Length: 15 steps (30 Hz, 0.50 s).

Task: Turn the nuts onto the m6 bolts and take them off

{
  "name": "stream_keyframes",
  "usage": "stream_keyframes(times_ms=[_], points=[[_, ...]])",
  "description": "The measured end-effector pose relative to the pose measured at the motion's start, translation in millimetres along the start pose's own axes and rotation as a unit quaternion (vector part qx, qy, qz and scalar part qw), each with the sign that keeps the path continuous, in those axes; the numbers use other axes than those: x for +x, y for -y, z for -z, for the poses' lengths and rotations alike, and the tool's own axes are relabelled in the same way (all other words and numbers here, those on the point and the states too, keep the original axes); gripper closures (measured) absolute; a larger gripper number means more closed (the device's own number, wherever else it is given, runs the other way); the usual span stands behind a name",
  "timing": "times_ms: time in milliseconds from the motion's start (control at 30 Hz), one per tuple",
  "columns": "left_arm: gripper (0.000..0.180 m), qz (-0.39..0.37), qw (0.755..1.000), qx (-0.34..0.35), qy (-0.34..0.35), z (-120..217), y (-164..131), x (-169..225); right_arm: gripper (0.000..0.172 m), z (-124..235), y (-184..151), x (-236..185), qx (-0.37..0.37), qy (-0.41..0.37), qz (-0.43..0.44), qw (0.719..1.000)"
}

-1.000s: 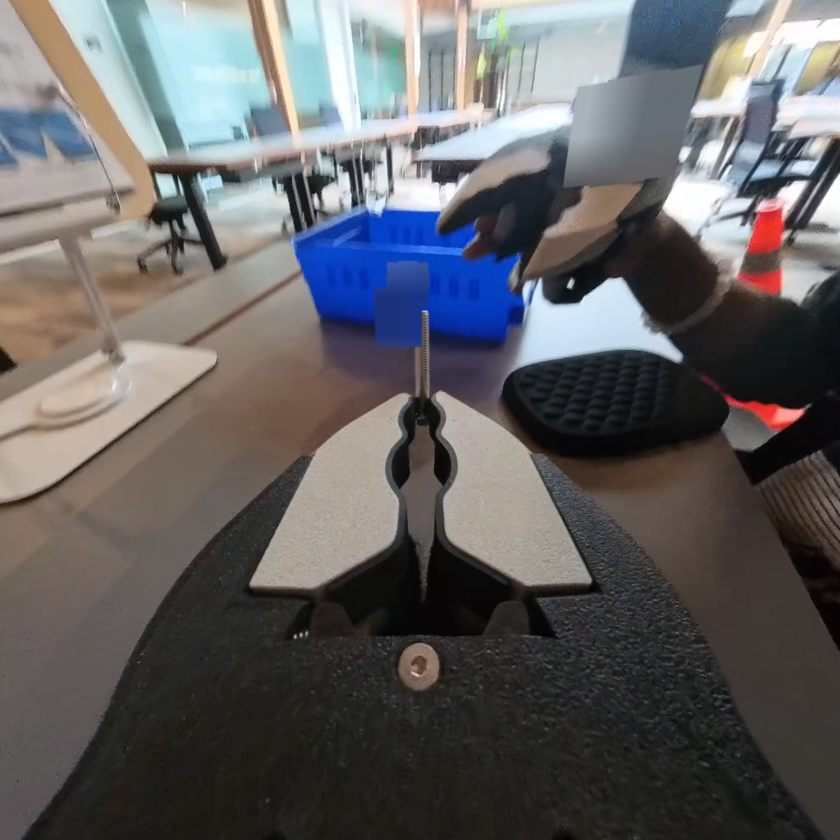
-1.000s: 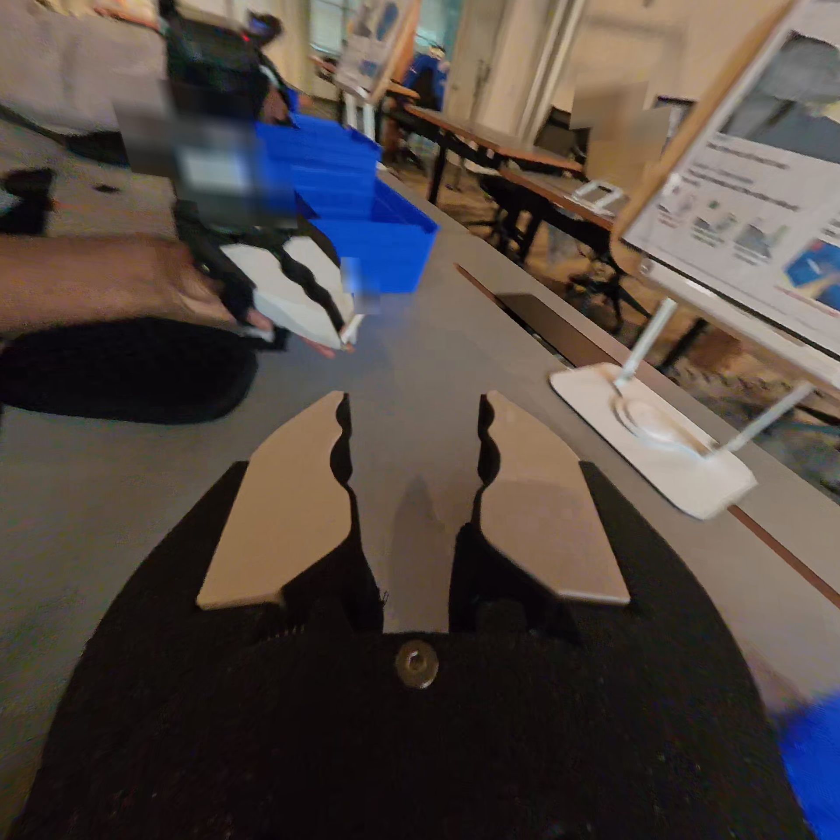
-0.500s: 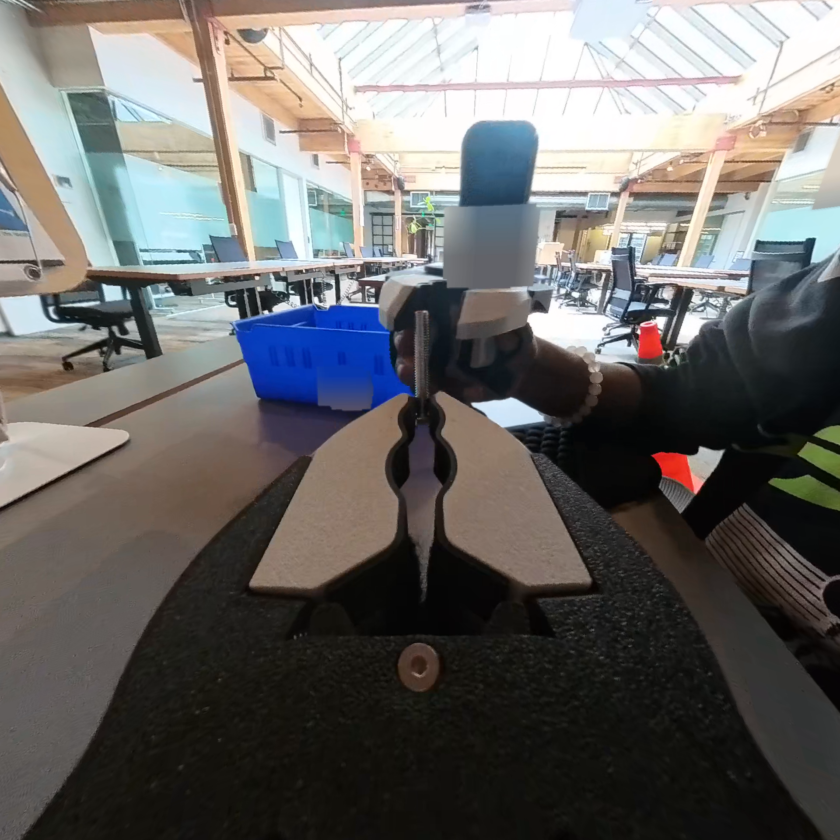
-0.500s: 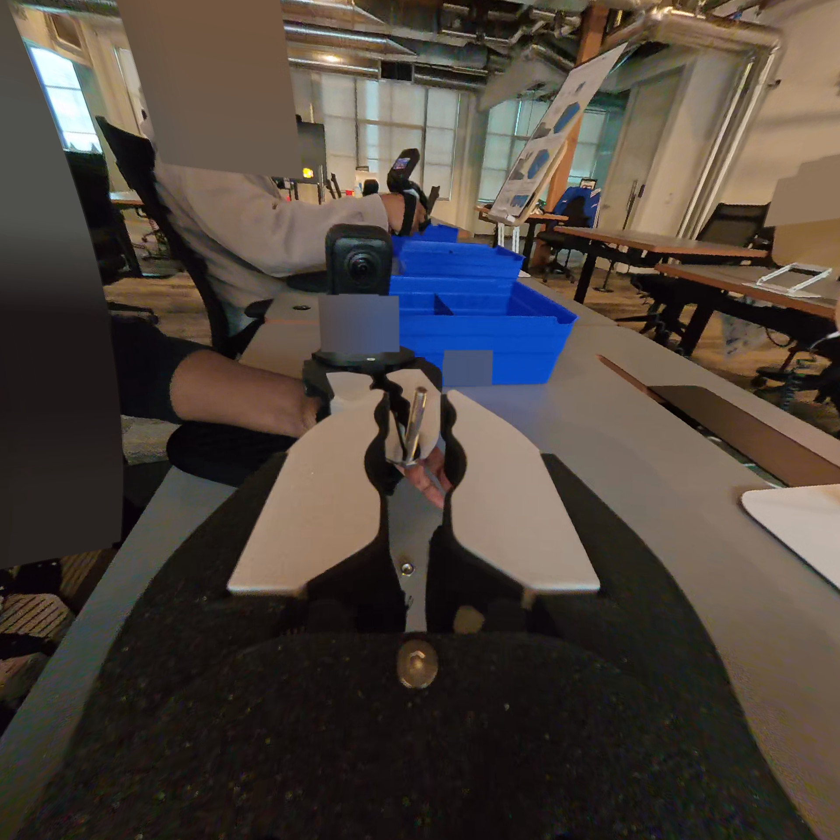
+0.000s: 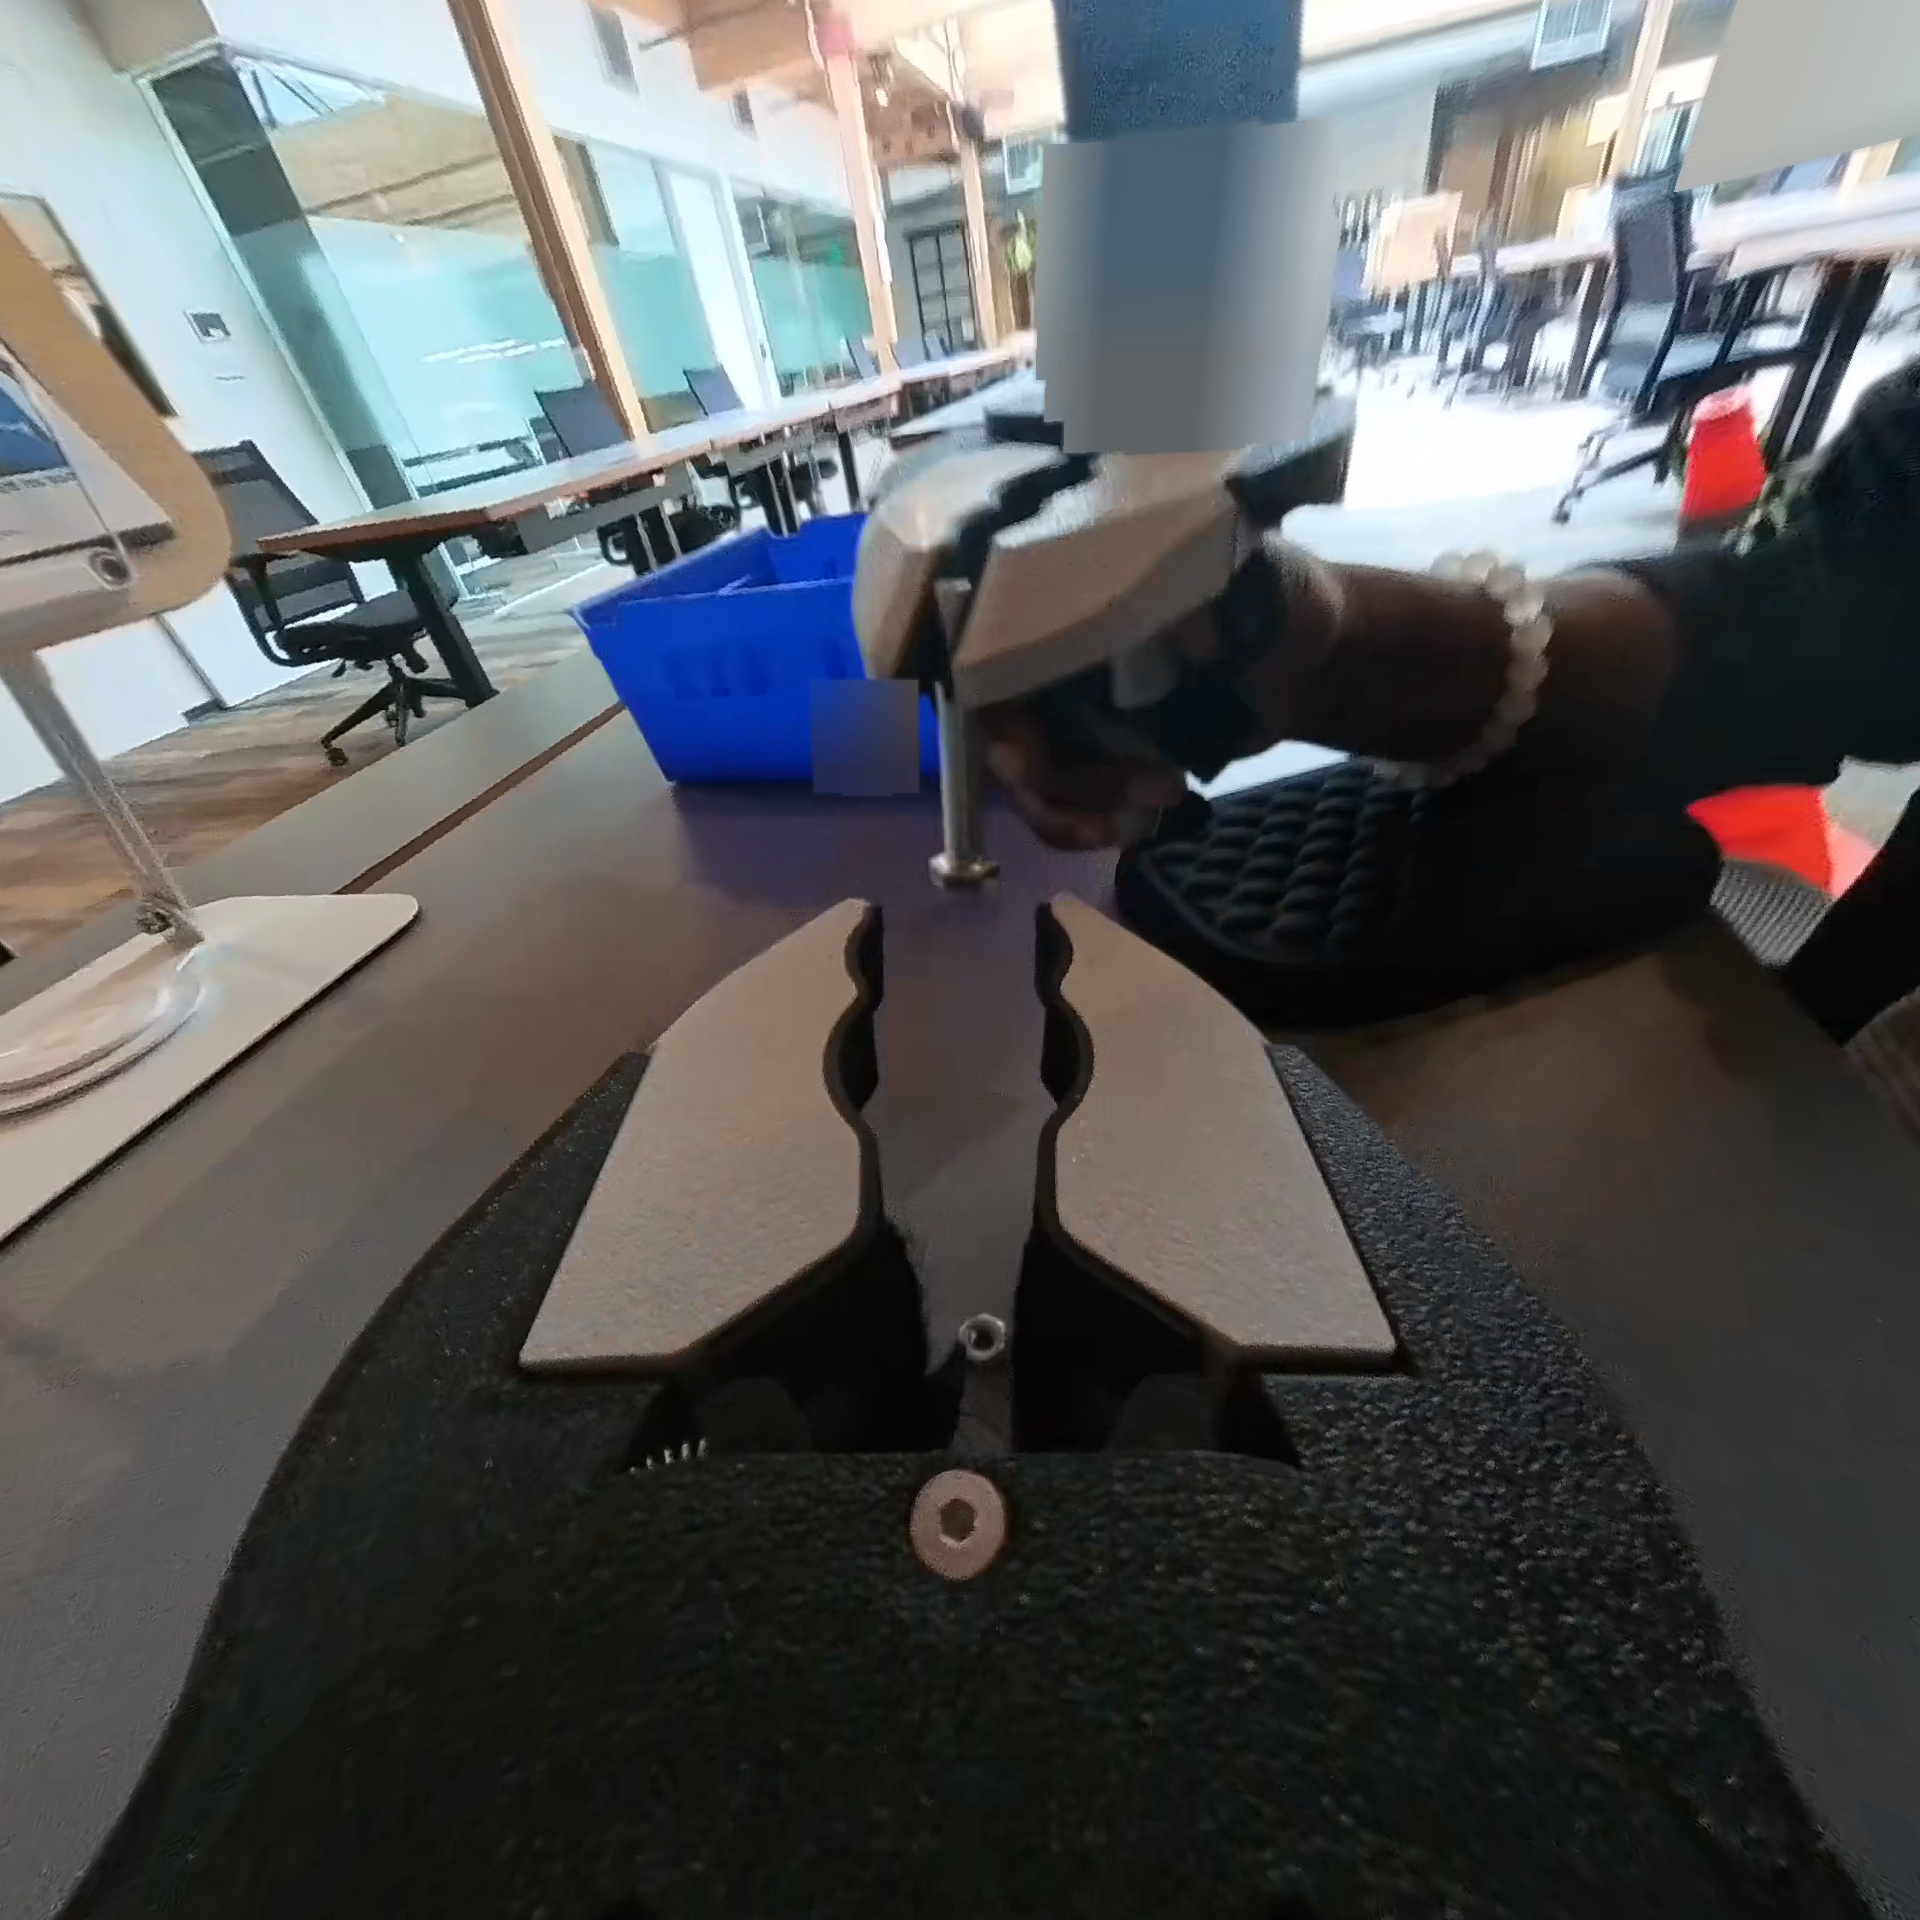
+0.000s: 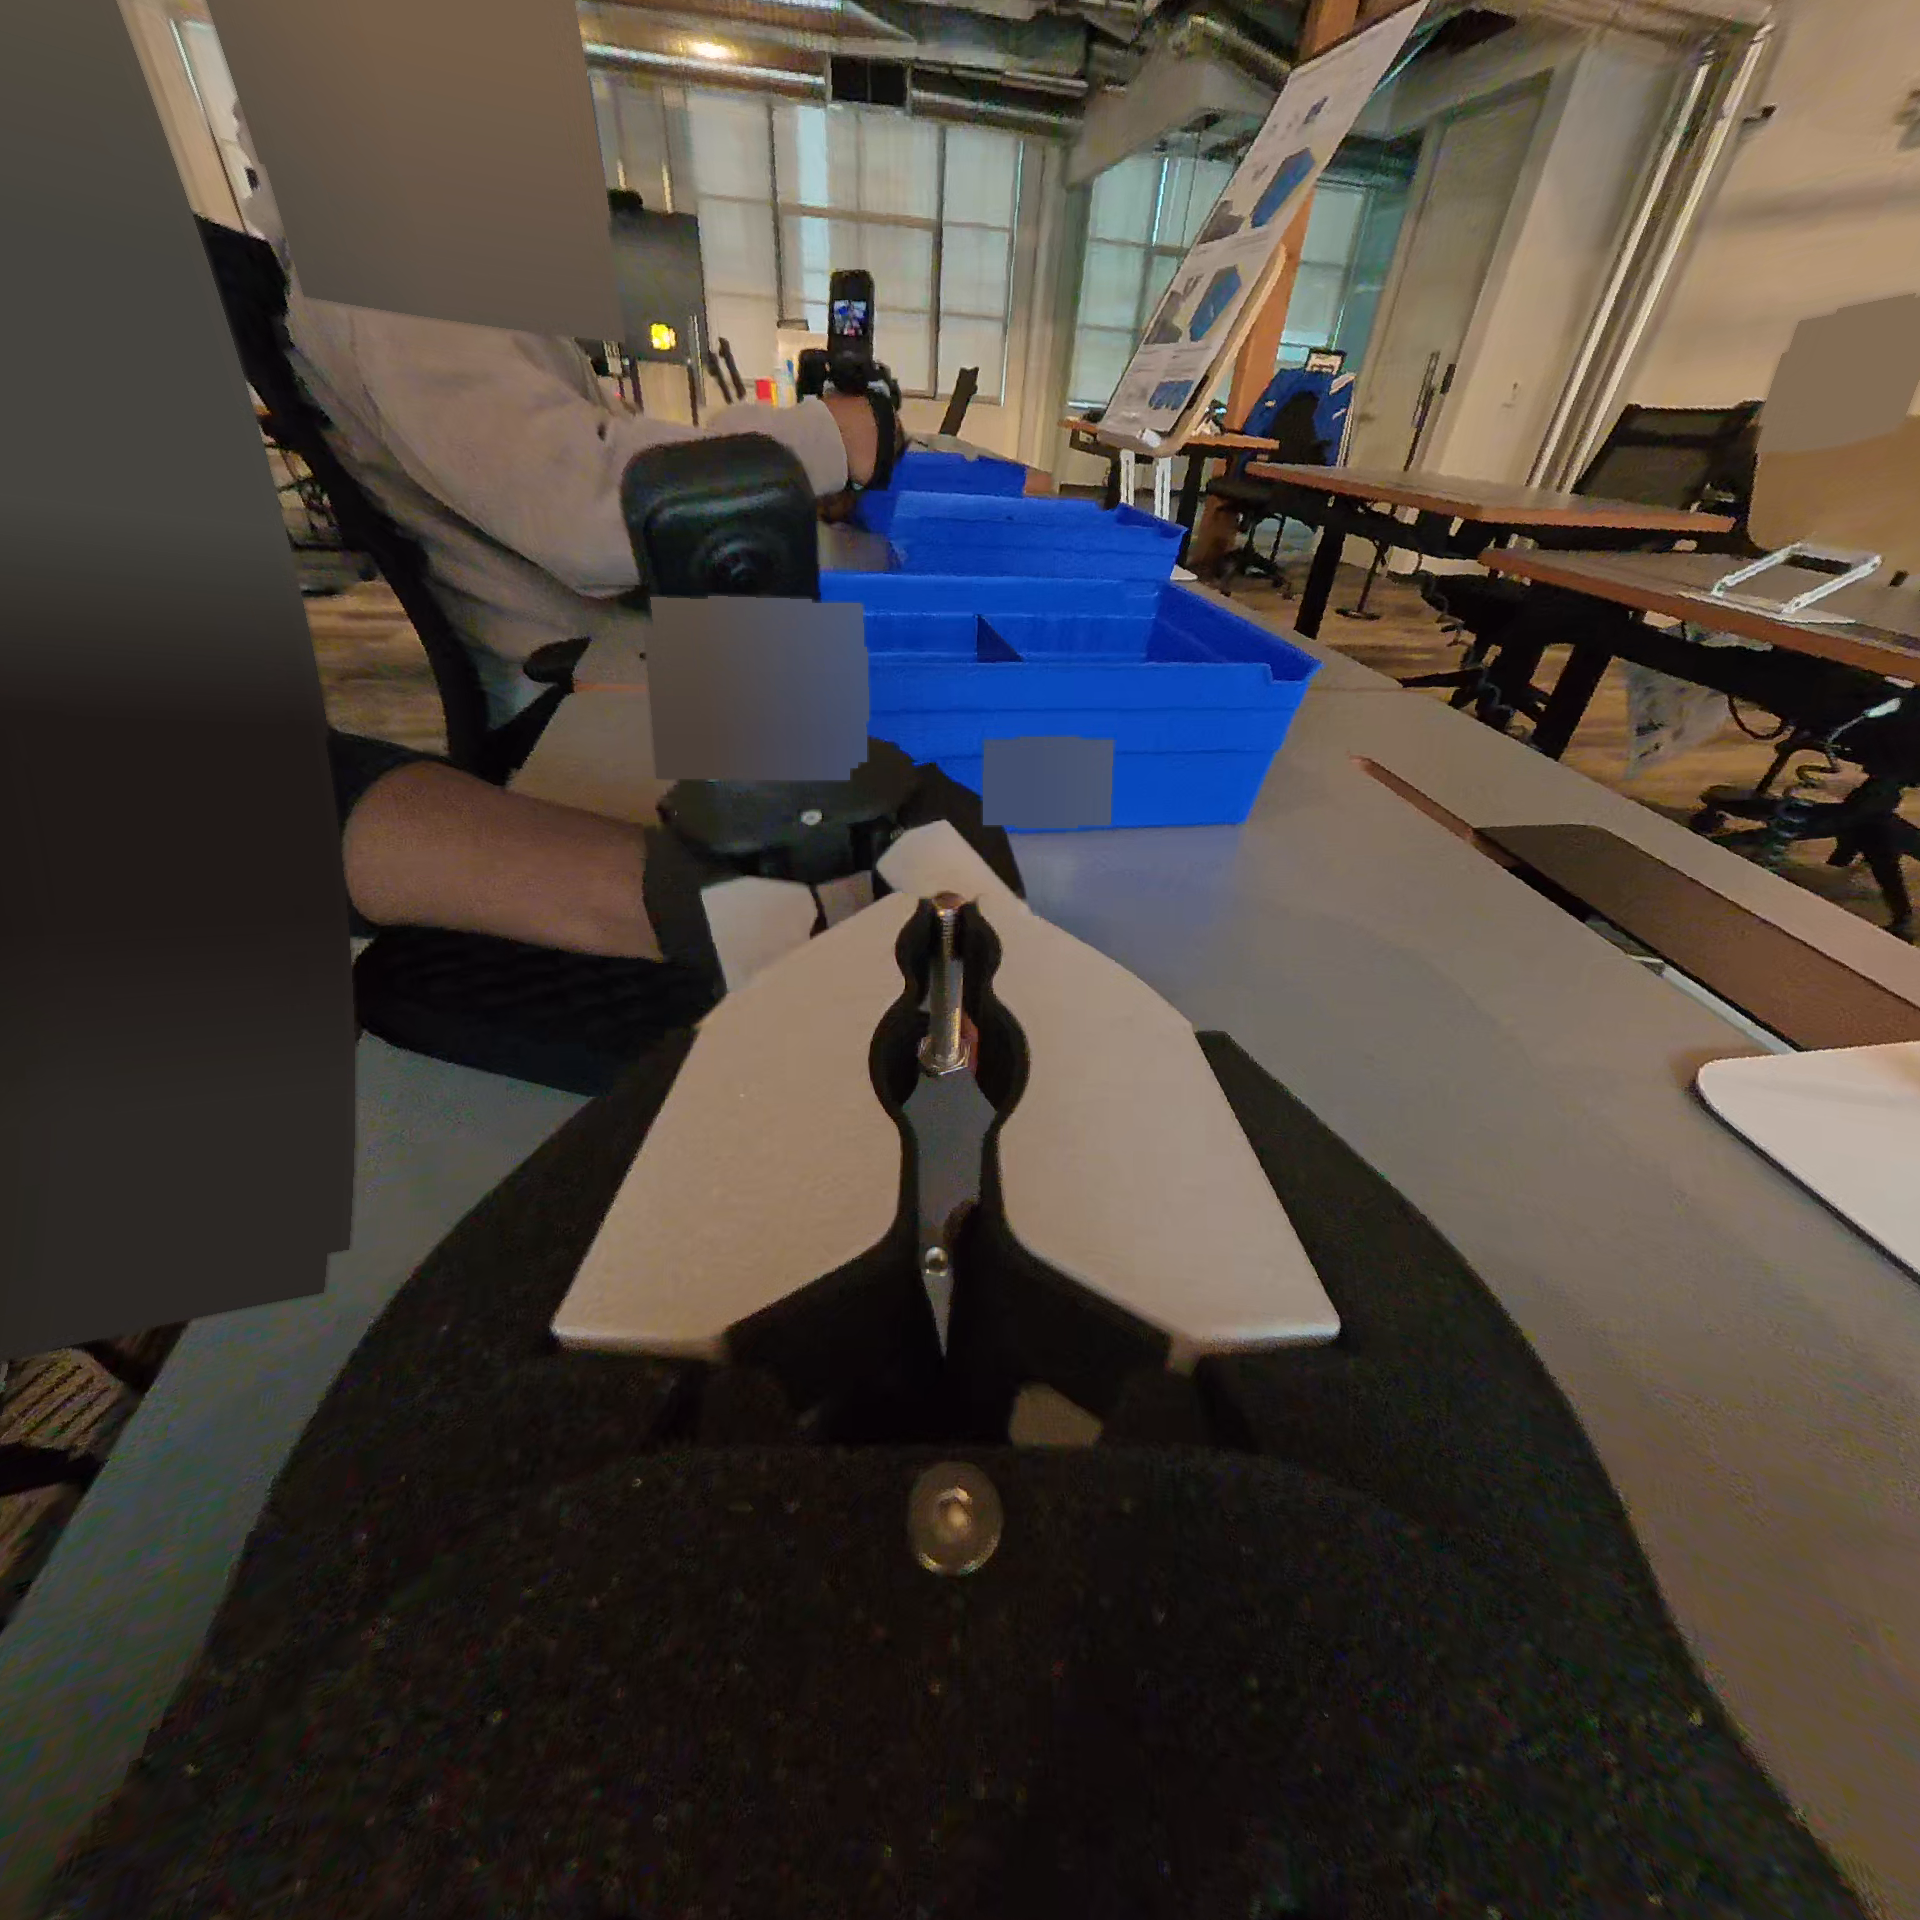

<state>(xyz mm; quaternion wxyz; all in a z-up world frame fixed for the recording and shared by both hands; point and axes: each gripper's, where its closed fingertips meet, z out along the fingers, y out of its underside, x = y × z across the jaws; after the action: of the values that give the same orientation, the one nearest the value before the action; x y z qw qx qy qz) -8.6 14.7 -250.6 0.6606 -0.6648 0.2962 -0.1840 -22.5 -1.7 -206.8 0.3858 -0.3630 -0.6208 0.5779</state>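
Observation:
My right gripper (image 6: 945,906) is shut on a silver bolt (image 6: 943,987) by its threaded shaft. The left wrist view shows that gripper (image 5: 951,603) with the bolt (image 5: 958,769) hanging down, its hex head just above the table. My left gripper (image 5: 956,925) is open and empty, just in front of the bolt head and not touching it. It also shows in the right wrist view (image 6: 847,883), right behind the bolt. A small silver nut (image 5: 982,1335) lies on the table between my left fingers.
A blue bin (image 5: 727,665) stands on the grey table (image 5: 468,987) behind the bolt. A black textured pad (image 5: 1403,894) lies to the right under the forearm. A white stand base (image 5: 208,966) sits at the left. Another person works farther along the table (image 6: 499,457).
The bolt passed from my left gripper to my right. The right gripper came in and shut on its shaft, then the left gripper opened and drew back.

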Motion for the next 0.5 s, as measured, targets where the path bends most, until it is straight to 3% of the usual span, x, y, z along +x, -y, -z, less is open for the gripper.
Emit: stream_keyframes(times_ms=[500], points=[[0.162, 0.004, 0.999, -0.026, -0.020, -5.0, -9.8, 7.7, 0.167, -4.8, -12.8, -6.0, -0.026, 0.017, -0.009, 0.999]])
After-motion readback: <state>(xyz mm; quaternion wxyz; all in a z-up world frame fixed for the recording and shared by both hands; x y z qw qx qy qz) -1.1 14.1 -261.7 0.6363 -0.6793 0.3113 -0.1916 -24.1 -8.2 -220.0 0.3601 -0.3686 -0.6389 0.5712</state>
